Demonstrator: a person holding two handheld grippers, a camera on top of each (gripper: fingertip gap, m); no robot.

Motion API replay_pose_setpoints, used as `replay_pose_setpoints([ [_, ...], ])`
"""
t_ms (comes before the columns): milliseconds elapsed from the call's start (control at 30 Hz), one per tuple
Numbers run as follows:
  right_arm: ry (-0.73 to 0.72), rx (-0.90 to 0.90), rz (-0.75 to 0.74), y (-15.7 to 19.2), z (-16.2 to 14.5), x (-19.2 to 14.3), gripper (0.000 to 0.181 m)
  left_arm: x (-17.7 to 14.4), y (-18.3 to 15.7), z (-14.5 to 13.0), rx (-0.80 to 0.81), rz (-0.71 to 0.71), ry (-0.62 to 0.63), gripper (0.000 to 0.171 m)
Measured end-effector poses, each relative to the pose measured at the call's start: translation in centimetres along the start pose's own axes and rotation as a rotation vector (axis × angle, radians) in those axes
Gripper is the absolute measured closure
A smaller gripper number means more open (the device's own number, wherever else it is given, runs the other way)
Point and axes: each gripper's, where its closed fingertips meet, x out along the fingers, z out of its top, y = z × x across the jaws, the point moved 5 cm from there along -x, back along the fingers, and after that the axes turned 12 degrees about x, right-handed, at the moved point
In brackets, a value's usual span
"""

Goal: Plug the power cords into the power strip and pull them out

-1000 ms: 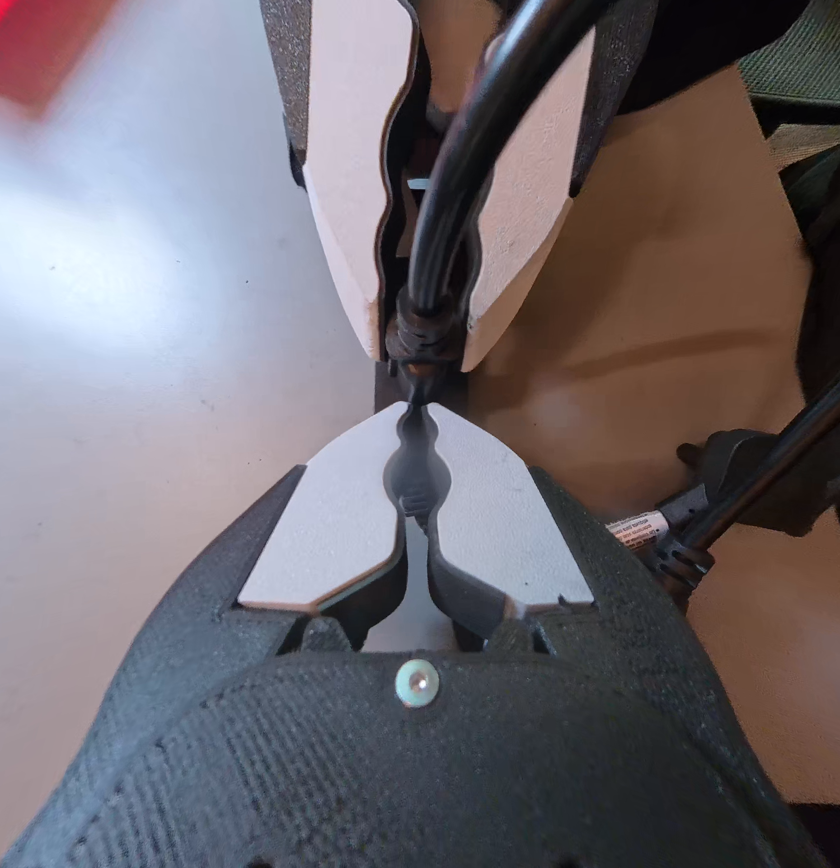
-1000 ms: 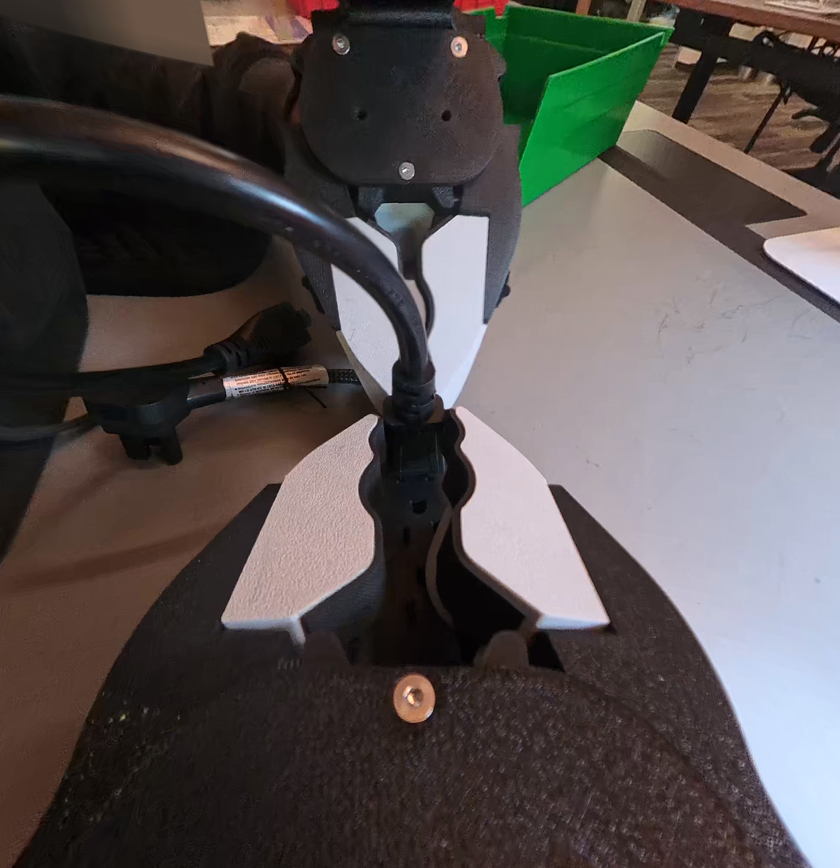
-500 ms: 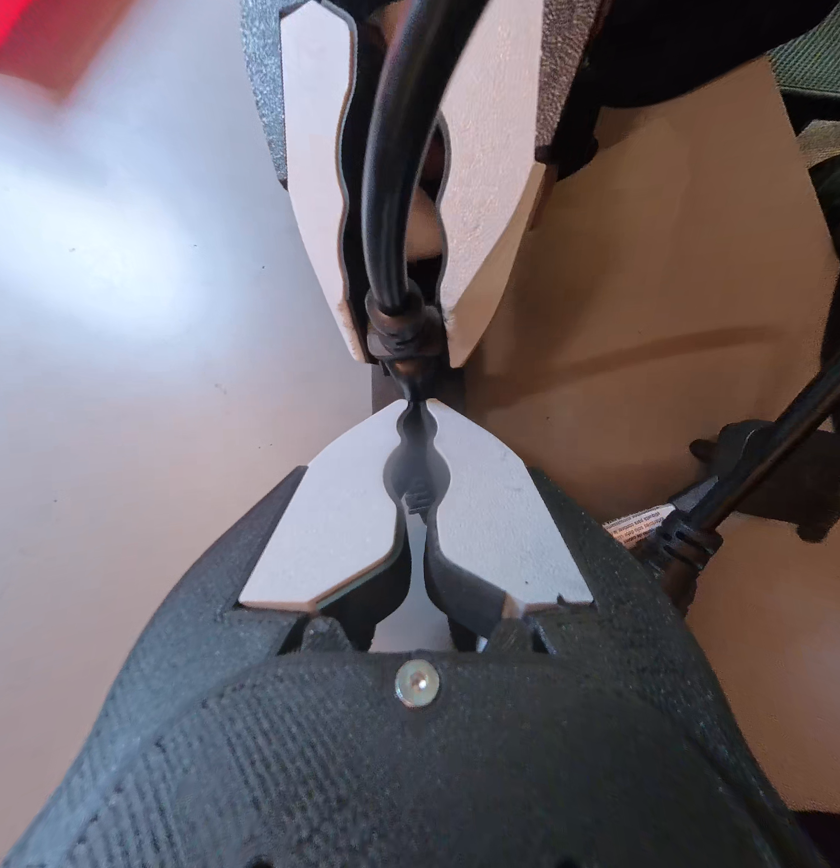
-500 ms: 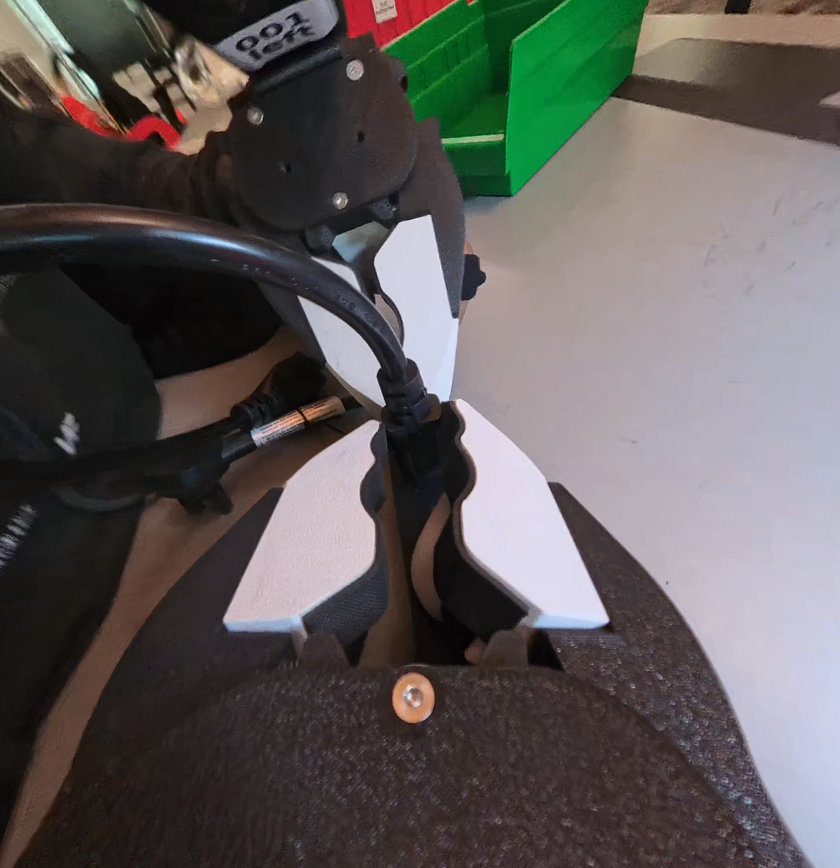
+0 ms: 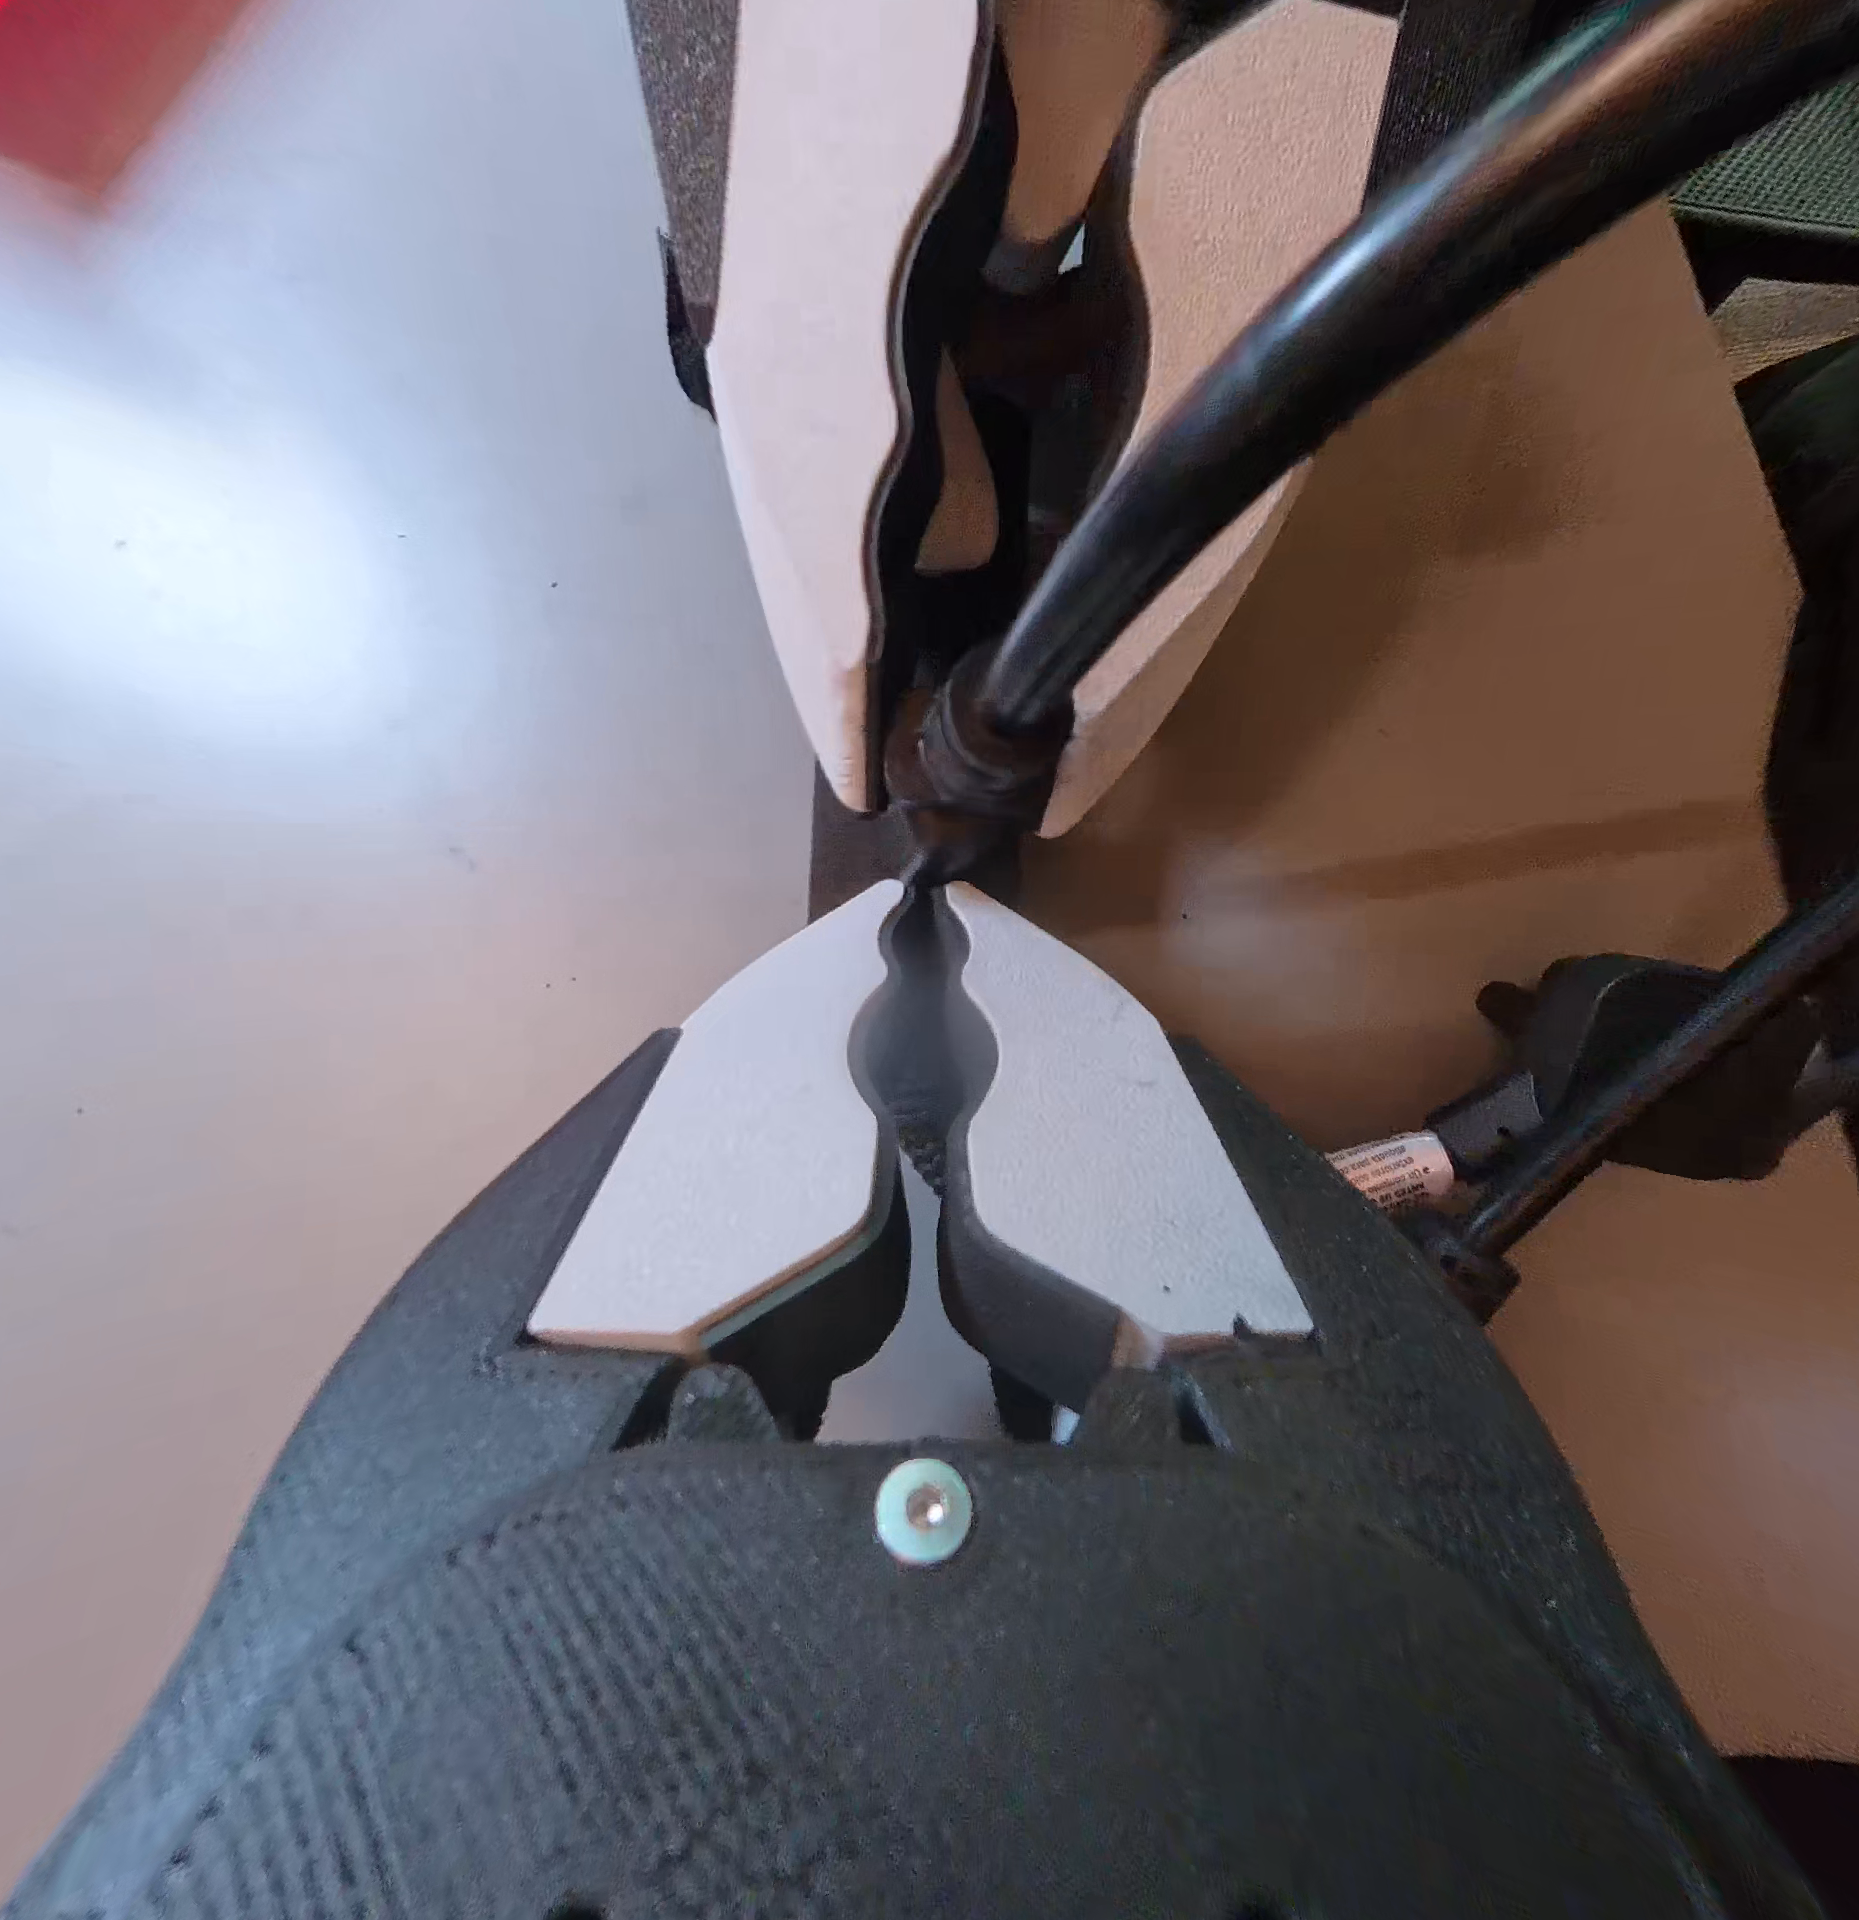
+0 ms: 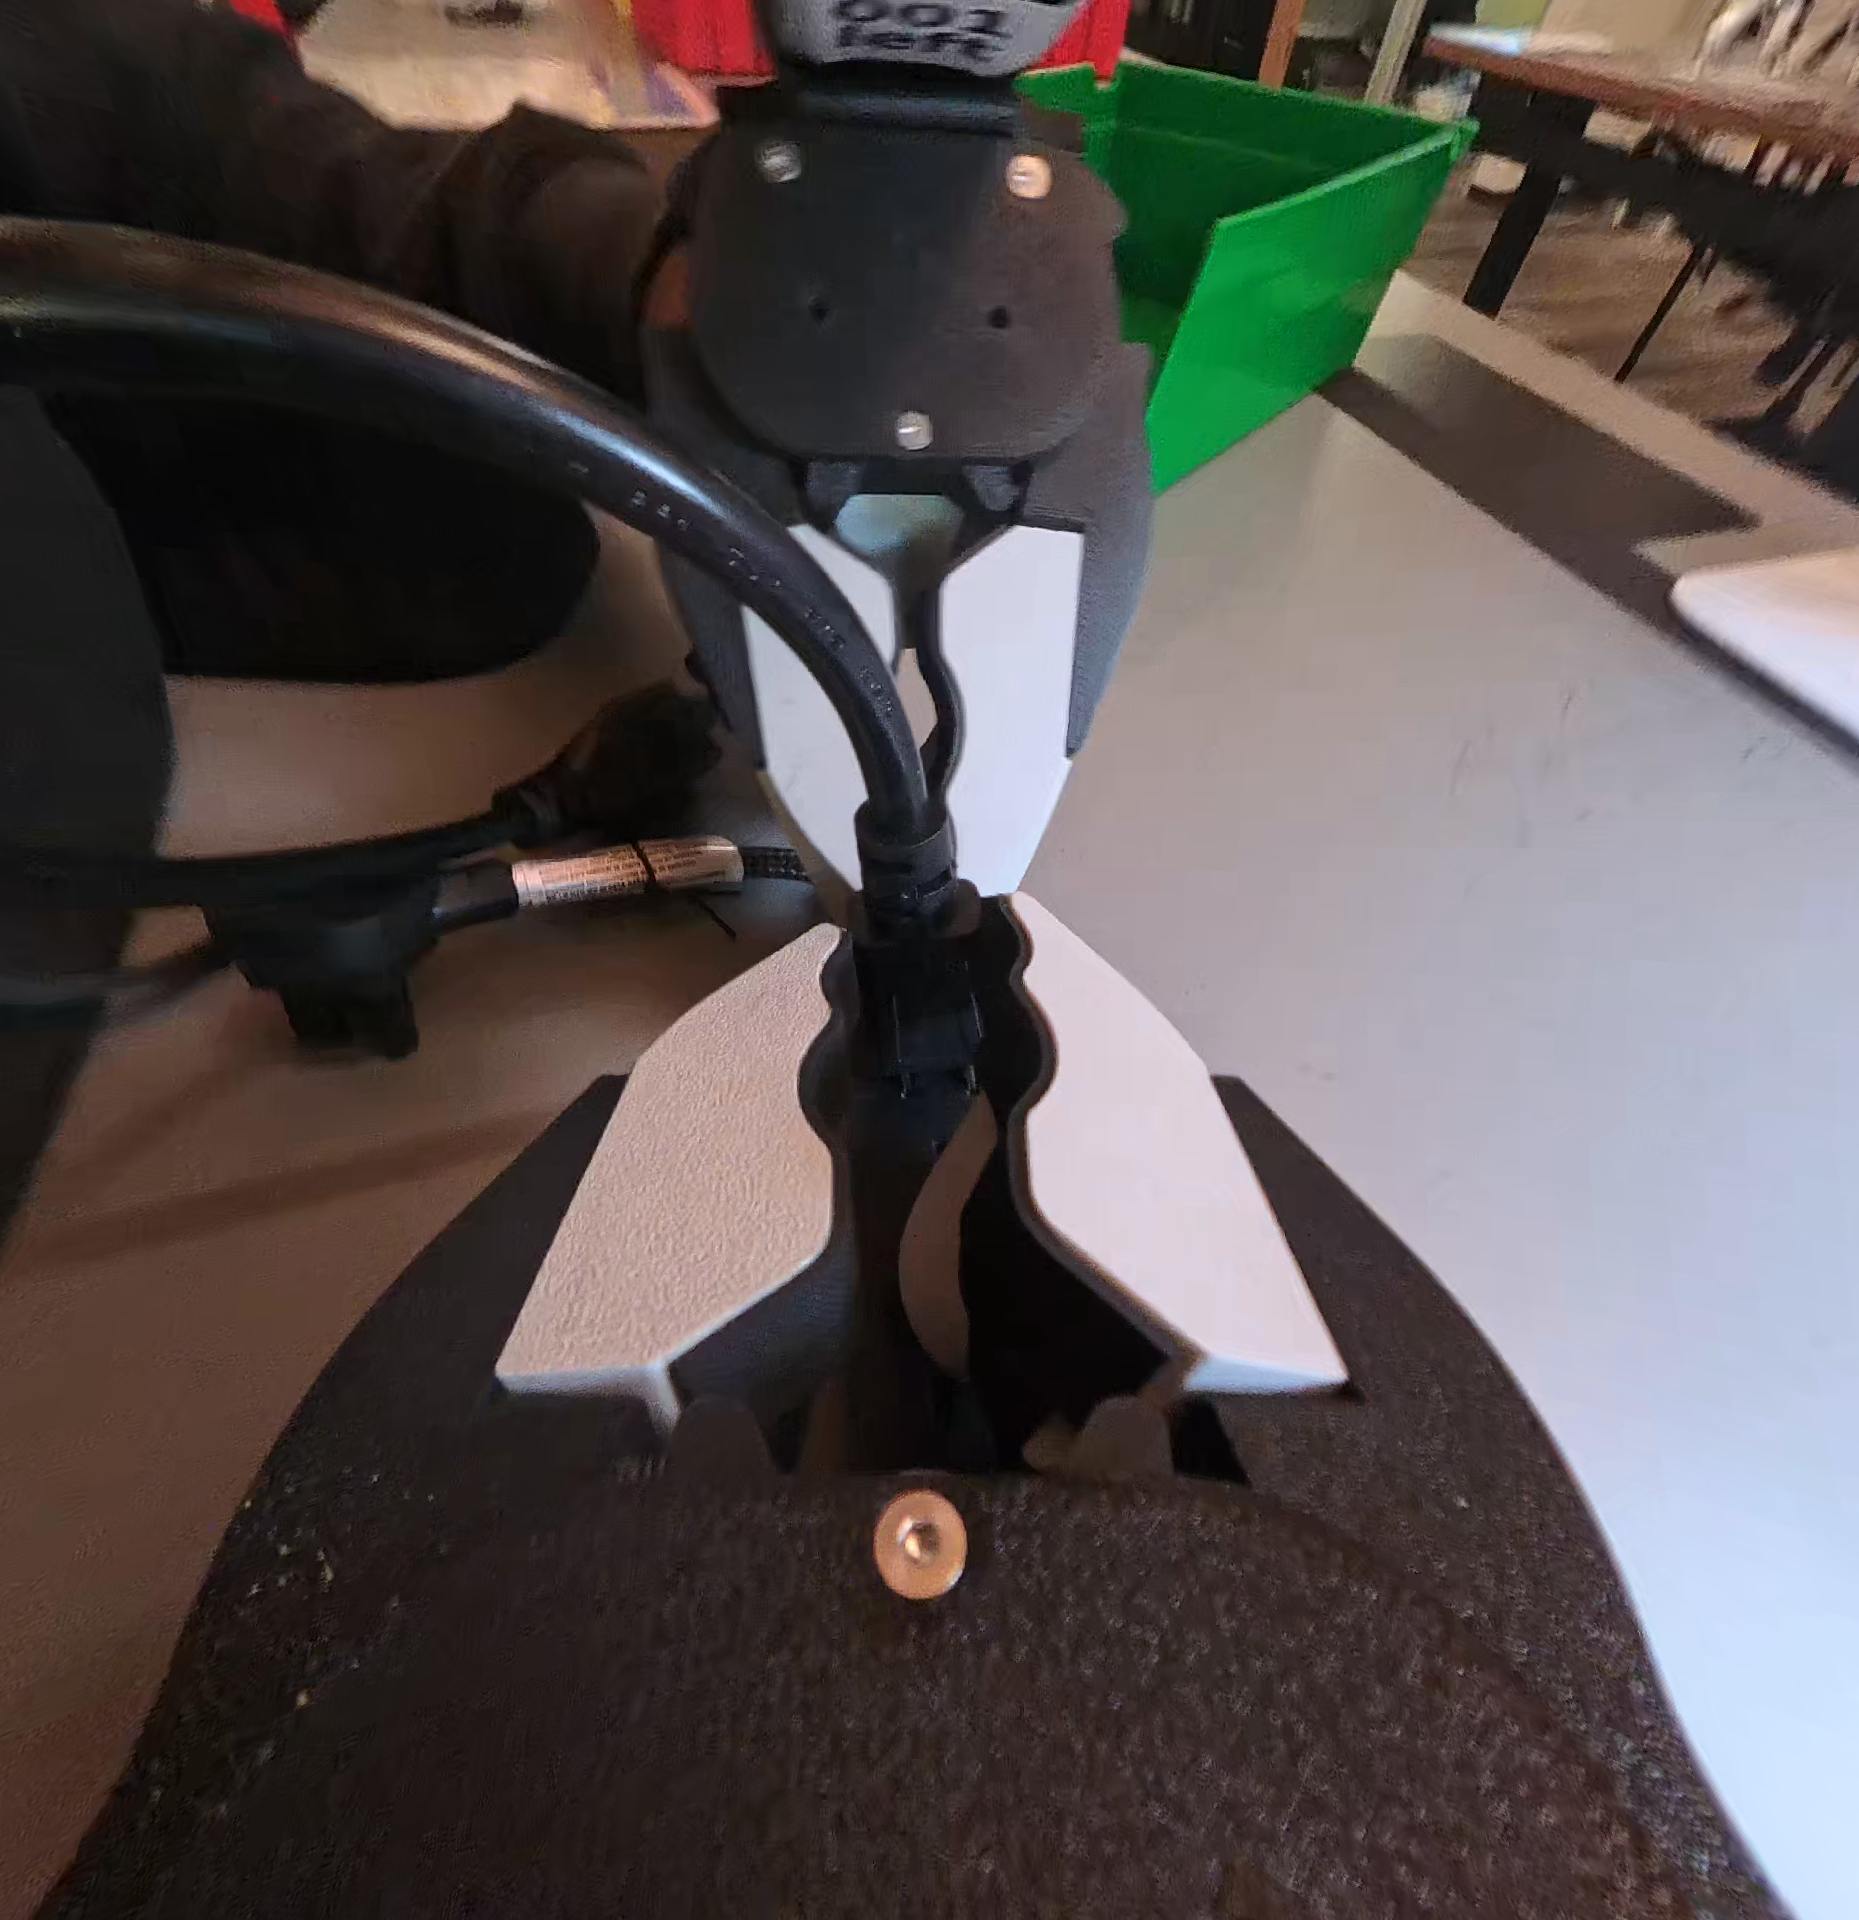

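While my right gripper (image 6: 930, 935) pinches the plug (image 6: 920, 1023) and my left gripper (image 5: 925, 899), pressed together, pinches something thin at 12 o'clock, yanking risks slipping off.

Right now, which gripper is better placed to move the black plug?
Right. The right gripper is shut on the black plug, cord arching away; the left gripper is shut, only its tips near it.

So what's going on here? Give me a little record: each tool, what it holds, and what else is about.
Right gripper: fingers shut on a black plug
Cord: thick, black, arching up out of the plug
Left gripper: fingers shut on a dark piece; what it is, cannot tell
Facing: the two grippers meet tip to tip
Table: spare plug lying loose
Behind: green bin
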Motion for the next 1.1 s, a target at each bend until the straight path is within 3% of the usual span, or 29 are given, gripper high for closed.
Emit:
replay_pose_setpoints([
  [100, -0.027, 0.384, 0.089, -1.9, -0.1, 0.0, 0.158, 0.1, 0.4, 0.0, 0.002, 0.024, 0.015, 0.170],
  [200, -0.013, 0.274, 0.027, -1.4, 0.0, 0.1, 0.157, 0.1, 0.5, -0.2, 0.003, 0.031, 0.014, 0.169],
  [300, 0.011, -0.083, -0.026, 0.2, 0.2, 0.0, 0.157, 0.1, 0.1, 0.0, 0.004, 0.004, -0.007, 0.169],
  [367, 0.001, 0.020, -0.006, -0.2, 0.3, 0.0, 0.157, 0.1, 0.1, 0.0, 0.001, 0.016, -0.010, 0.168],
  [467, -0.045, 0.428, 0.086, -2.0, 0.0, -0.2, 0.159, 0.3, 0.2, 0.1, 0.009, 0.034, -0.002, 0.168],
  [567, -0.034, 0.308, 0.042, -1.8, 0.1, -0.1, 0.158, 0.3, 0.5, 0.0, 0.003, 0.039, 0.001, 0.169],
  [667, -0.020, -0.074, 0.000, 0.1, 0.4, -0.1, 0.158, 0.2, 0.3, 0.1, 0.004, 0.023, -0.014, 0.168],
  [700, -0.027, -0.033, 0.017, -0.1, 0.4, -0.1, 0.158, 0.2, 0.2, 0.1, 0.007, 0.028, -0.014, 0.168],
  [800, -0.065, 0.379, 0.071, -2.4, 0.3, -0.2, 0.158, 0.5, 0.2, 0.1, 0.006, 0.029, -0.022, 0.168],
  [867, -0.097, 0.346, 0.093, -2.1, 0.5, -0.4, 0.153, 0.5, 0.3, 0.2, 0.007, 0.030, -0.020, 0.168],
  [933, -0.222, 0.158, 0.166, -0.4, 2.3, -1.4, 0.163, 0.4, 0.5, 0.0, -0.002, 0.037, -0.024, 0.169],
  [967, -0.174, 0.100, 0.109, -0.5, 1.8, -1.0, 0.165, 0.4, 0.5, -0.1, -0.005, 0.037, -0.030, 0.169],
  [1000, -0.102, 0.137, 0.058, -1.2, 0.7, -0.8, 0.155, 0.4, 0.5, 0.0, 0.000, 0.039, -0.027, 0.169],
  [1100, -0.229, 0.283, 0.083, -2.8, 2.0, -2.5, 0.157, 0.3, 0.5, 0.1, -0.001, 0.049, -0.018, 0.170],
])
